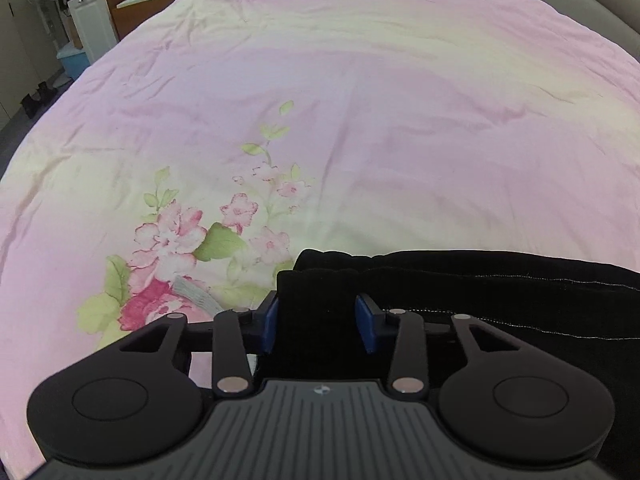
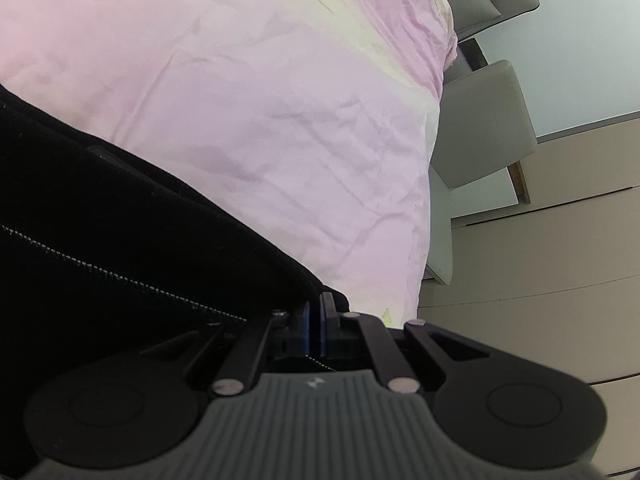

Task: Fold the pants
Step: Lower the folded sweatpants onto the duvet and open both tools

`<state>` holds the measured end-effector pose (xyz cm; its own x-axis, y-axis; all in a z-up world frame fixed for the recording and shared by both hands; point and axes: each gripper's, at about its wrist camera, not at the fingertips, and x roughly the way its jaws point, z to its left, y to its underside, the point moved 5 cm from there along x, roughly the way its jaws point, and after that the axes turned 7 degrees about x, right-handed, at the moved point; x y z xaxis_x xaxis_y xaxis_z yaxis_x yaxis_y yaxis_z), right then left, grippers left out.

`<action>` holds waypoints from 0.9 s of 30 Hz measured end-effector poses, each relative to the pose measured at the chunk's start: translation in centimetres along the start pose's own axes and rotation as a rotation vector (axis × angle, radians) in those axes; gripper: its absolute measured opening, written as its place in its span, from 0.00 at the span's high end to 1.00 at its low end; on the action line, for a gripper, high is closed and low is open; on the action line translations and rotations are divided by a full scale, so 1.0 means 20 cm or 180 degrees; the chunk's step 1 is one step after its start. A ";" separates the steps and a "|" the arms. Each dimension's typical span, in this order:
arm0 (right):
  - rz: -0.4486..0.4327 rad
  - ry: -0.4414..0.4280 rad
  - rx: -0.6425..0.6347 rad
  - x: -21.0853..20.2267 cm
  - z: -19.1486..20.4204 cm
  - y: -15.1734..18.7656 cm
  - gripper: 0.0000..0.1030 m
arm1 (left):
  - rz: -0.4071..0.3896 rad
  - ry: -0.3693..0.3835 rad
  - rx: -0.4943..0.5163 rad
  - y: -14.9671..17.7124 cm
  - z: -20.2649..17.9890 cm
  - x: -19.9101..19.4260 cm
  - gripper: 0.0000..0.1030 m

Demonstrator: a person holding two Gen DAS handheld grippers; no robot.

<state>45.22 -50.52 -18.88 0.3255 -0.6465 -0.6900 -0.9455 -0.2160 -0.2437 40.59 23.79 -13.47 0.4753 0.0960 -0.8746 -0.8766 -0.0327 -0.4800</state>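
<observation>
Pants (image 1: 500, 300): black, soft knit, lying along the near edge of the bed; from the left wrist view they fill the 3 to 5 o'clock part, one thick end jutting toward 12 between my left pads.
Left gripper (image 1: 318, 318): jaws part open, astride that thick end; the blue pads (image 1: 270, 320) look just beside the cloth on each side, and I cannot tell whether they press it.
Right gripper (image 2: 315, 328): jaws closed to a narrow slit on a black edge of the pants, which run off toward 9 o'clock.
Seam (image 2: 120, 276): 1 line of pale stitching across the black cloth; a good guide, I judge, for keeping the fold straight.
Sheet (image 1: 360, 100): pink fading to cream, lightly creased, with a flower print (image 1: 180, 248) at 9 to 10 o'clock of the left pads.
Step in hand: I judge it to be taking hold of both ends before a fold.
Doing it well: I would close the left pads on all layers at once, clear of the sheet, then lift both ends level so the limp cloth does not sag or twist.
</observation>
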 end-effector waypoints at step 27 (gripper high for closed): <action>0.0061 -0.0034 0.0196 0.21 0.02 -0.16 0.99 | -0.0565 -0.0957 0.0583 -0.16 -0.13 0.04 0.85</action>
<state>49.67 -52.24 -21.18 0.3076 -0.6423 -0.7020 -0.9494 -0.1580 -0.2715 44.02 21.31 -12.74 0.6014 0.3724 -0.7069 -0.7946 0.1860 -0.5780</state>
